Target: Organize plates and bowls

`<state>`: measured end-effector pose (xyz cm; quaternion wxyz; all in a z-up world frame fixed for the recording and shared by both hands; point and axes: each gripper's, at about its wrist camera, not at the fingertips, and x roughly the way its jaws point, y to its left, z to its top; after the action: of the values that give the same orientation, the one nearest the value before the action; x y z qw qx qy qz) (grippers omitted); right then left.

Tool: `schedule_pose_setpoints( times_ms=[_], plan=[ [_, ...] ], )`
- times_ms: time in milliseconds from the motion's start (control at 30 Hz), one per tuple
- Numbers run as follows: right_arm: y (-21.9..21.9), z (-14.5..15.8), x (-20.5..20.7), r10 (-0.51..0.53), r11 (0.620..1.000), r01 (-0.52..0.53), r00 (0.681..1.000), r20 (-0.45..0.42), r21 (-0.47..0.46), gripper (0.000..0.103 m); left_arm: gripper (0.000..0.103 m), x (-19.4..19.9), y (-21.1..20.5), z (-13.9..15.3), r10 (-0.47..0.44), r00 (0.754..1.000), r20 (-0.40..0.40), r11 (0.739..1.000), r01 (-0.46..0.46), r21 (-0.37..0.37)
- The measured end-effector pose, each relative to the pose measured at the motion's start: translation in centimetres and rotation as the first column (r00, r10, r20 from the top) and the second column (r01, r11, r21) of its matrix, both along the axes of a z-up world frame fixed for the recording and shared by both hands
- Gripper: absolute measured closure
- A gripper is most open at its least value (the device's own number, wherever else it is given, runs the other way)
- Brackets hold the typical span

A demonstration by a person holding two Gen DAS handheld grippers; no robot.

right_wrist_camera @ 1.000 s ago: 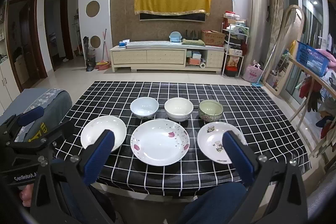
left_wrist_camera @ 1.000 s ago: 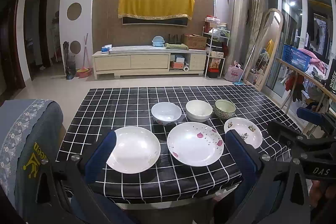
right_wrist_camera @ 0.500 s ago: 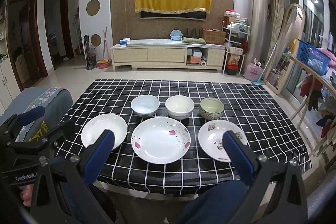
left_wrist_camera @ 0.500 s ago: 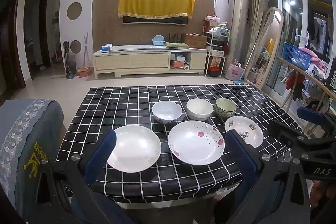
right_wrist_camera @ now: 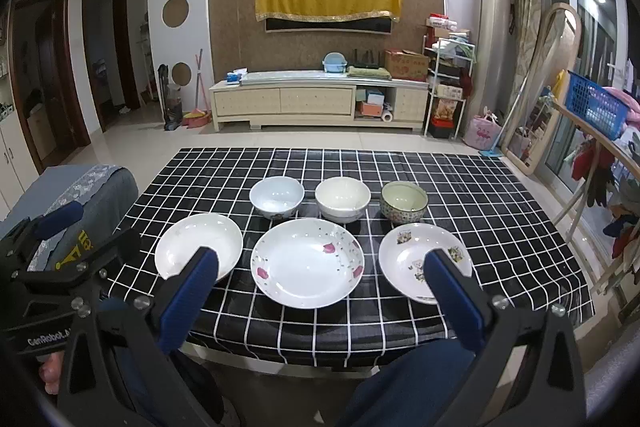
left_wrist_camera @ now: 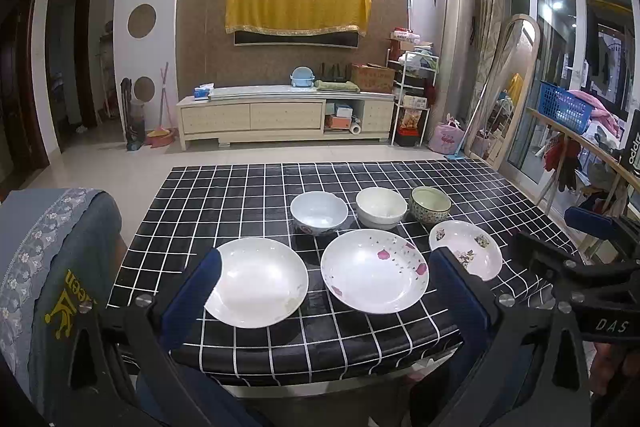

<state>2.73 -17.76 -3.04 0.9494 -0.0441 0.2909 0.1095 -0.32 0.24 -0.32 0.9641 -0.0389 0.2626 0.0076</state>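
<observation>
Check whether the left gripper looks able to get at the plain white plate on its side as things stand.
Probably yes. The left gripper is open and empty, and the plain white plate lies flat at the near edge of the table, apart from the other dishes, with nothing over it.

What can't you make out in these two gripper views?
- Plain white plate: near edge hidden by a blue finger, right wrist view.
- Small floral plate: near-left part hidden by a blue finger, left wrist view.
- Green patterned bowl: motif too small.
</observation>
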Motion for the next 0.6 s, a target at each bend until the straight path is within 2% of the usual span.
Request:
schedule_pose_setpoints(
  times_ms=[400, 500, 600],
  plan=[
    [-0.1, -0.3, 0.4, -0.020, 1.000, 0.020, 1.000, -0.013, 0.004, 0.000, 0.000, 0.3, -0.1, 0.0, -0.006, 1.000, 0.000, 1.000, 0.006, 0.019],
    [0.5, -0.3, 0.8, -0.056, 0.997, 0.057, 0.998, 0.008, -0.046, 0.000, 0.000, 0.8, 0.2, 0.0, -0.009, 1.000, -0.003, 1.000, 0.009, 0.026],
    [0.7, 0.1, 0.9, -0.037, 0.999, 0.039, 0.998, 0.059, -0.028, 0.000, 0.000, 1.6, 0.9, -0.1, 0.013, 1.000, -0.005, 1.000, -0.012, 0.022]
  ],
)
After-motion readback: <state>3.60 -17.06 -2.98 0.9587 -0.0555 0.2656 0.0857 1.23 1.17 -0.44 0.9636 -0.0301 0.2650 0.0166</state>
